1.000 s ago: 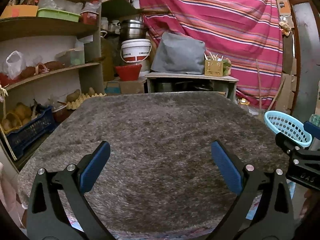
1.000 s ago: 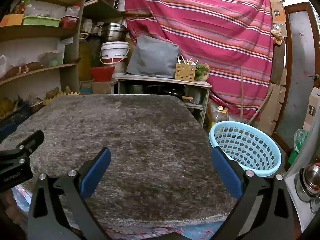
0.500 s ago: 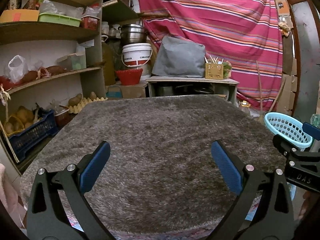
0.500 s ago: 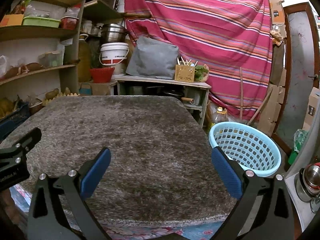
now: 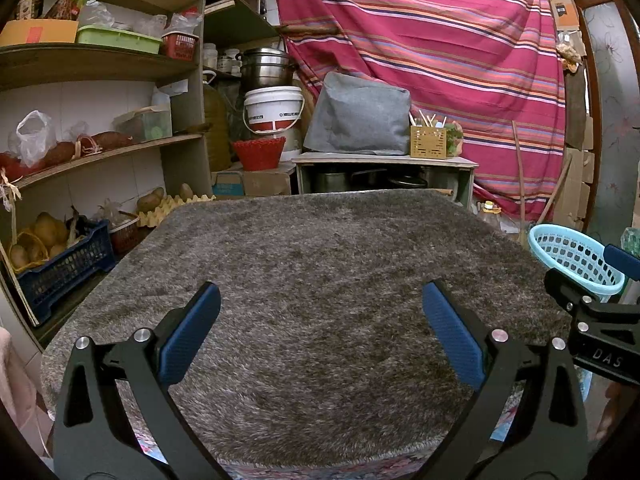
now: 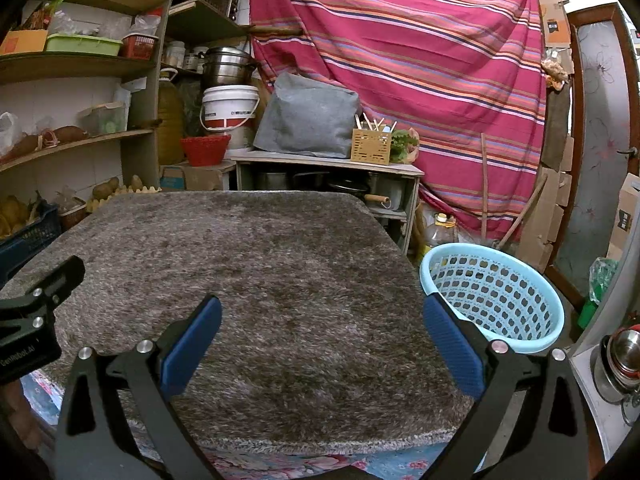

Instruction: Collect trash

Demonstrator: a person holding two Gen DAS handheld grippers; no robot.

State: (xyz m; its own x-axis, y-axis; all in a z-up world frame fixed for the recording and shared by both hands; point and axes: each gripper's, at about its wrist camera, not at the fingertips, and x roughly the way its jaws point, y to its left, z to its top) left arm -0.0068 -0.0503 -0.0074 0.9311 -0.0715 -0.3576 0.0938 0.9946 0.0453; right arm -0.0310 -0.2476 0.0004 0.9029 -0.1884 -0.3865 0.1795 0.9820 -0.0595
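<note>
A table covered with a shaggy grey-brown rug (image 5: 320,272) (image 6: 260,264) fills both views, and no trash shows on it. My left gripper (image 5: 320,300) hangs over the rug's near edge, open, nothing between its blue pads. My right gripper (image 6: 322,312) is likewise open and bare over the near edge. A light blue perforated basket (image 6: 496,300) stands off the table's right side; in the left wrist view the basket (image 5: 572,256) shows at the far right behind the right gripper's body (image 5: 592,320). The left gripper's body (image 6: 36,320) shows at the left edge of the right wrist view.
Wooden shelves (image 5: 92,60) with bags, tubs and a blue crate of potatoes (image 5: 56,264) line the left. Behind the table stands a low cabinet (image 5: 384,168) with a grey cushion, a white bucket and a red bowl. A striped cloth (image 6: 400,48) hangs at the back. Steel pots (image 6: 620,360) sit at the right.
Both grippers stay open. The left wrist view has drifted slightly, so the basket and the shelves sit a little lower and further right; the right view barely shifts.
</note>
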